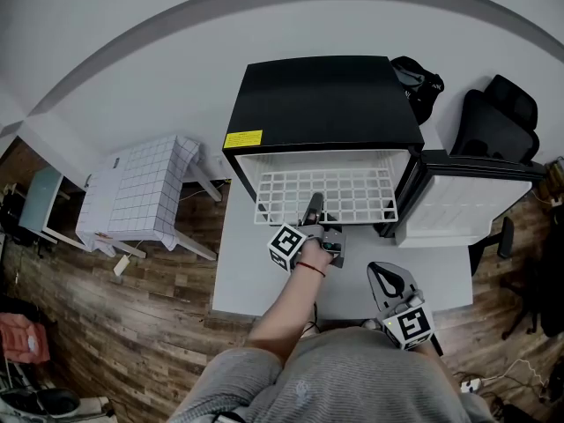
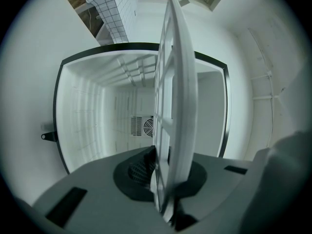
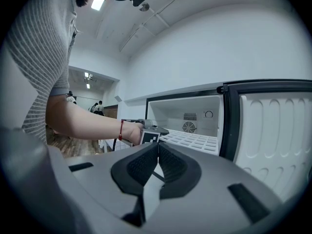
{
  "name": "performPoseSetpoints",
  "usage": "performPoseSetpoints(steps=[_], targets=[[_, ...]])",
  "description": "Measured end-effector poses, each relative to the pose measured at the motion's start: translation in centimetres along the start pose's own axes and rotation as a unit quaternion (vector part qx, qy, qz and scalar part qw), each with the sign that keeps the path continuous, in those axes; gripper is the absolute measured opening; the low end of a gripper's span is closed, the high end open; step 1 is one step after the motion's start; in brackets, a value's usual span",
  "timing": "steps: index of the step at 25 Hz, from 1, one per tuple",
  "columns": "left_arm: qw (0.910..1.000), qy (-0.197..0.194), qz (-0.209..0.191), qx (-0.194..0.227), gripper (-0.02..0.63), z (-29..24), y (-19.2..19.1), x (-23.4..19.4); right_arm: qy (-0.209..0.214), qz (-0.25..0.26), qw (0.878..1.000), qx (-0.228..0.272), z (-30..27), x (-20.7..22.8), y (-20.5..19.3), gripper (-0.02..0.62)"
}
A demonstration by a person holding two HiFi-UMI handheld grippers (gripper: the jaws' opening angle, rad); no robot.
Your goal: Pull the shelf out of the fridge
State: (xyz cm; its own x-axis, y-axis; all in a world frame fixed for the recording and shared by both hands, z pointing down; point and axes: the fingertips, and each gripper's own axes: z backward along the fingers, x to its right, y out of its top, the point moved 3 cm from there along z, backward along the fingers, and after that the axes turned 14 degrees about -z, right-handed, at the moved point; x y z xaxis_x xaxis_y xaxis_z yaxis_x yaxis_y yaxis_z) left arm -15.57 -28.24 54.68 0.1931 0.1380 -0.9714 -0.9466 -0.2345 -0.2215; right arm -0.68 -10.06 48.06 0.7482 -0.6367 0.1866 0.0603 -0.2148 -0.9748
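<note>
A black mini fridge (image 1: 322, 100) stands on a white table (image 1: 256, 280), its door (image 1: 467, 203) swung open to the right. The white grid shelf (image 1: 326, 194) sticks partly out of the fridge's front. My left gripper (image 1: 314, 211) is shut on the shelf's front edge. In the left gripper view the shelf (image 2: 178, 82) runs edge-on between the pads (image 2: 141, 168) into the white fridge interior (image 2: 97, 111). My right gripper (image 1: 385, 276) hangs back near the person's body, shut and empty. In the right gripper view its pads (image 3: 141, 167) meet, with the shelf (image 3: 192, 140) beyond.
A small table under a checked cloth (image 1: 141, 192) stands left of the fridge. A black office chair (image 1: 498, 117) and a black bag (image 1: 419, 82) are behind the open door. Wooden floor surrounds the white table.
</note>
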Motion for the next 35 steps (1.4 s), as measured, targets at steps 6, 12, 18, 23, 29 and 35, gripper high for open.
performPoseSetpoints(steps=[6,12,18,23,29,35], targets=[[1.0,-0.001,0.0,-0.001,0.035,0.5,-0.2,0.0,0.007,0.003,1.0,-0.002,-0.3,-0.1,0.1,0.014],[1.0,-0.001,-0.001,-0.004,0.035,0.9,-0.3,0.2,0.01,0.001,1.0,-0.003,-0.5,-0.2,0.0,0.014],[1.0,0.0,0.0,-0.005,0.035,1.5,-0.4,0.3,0.01,-0.002,1.0,-0.002,-0.5,-0.4,-0.1,0.014],[1.0,-0.001,0.0,-0.004,0.035,1.8,-0.5,0.3,0.01,0.0,1.0,0.0,-0.5,-0.3,-0.1,0.014],[1.0,-0.002,0.001,-0.001,0.035,1.9,-0.5,0.2,0.009,0.0,1.0,0.001,-0.5,-0.3,0.0,0.014],[1.0,-0.003,0.001,-0.002,0.035,2.2,-0.6,0.4,0.01,-0.001,1.0,0.001,-0.5,-0.2,0.0,0.014]])
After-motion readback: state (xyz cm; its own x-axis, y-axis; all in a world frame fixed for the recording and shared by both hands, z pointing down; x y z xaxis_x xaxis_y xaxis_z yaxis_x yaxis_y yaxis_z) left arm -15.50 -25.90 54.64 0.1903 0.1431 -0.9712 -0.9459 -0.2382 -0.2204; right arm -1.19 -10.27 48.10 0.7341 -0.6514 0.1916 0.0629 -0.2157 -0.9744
